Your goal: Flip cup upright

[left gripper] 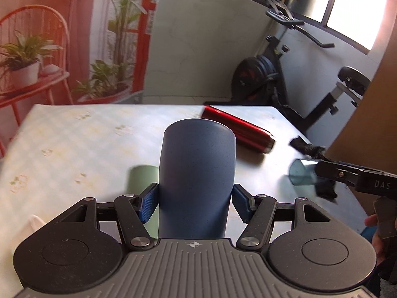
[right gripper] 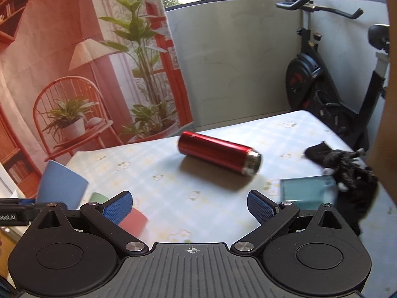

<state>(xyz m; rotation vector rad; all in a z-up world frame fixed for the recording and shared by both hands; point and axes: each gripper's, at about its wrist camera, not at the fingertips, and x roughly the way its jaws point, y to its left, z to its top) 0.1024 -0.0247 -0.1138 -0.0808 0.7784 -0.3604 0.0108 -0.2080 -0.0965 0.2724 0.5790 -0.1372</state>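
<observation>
A tall blue speckled cup [left gripper: 197, 173] sits between the fingers of my left gripper [left gripper: 196, 202], closed end away from the camera; the left pad touches it, the right pad stands a little off. It also shows at the left edge of the right wrist view [right gripper: 60, 186], tilted. My right gripper [right gripper: 189, 204] is open and empty above the table, seen from the side in the left wrist view [left gripper: 322, 171]. A red steel bottle [right gripper: 218, 155] lies on its side ahead of it. A clear teal cup [right gripper: 307, 190] lies on its side at the right.
A green cup [left gripper: 142, 186] lies behind the blue cup, with a pink cup [right gripper: 132, 223] beside it. A black glove [right gripper: 347, 171] lies by the teal cup. The checked tablecloth [right gripper: 173, 186] covers the table. An exercise bike [right gripper: 322, 79] stands beyond the far edge.
</observation>
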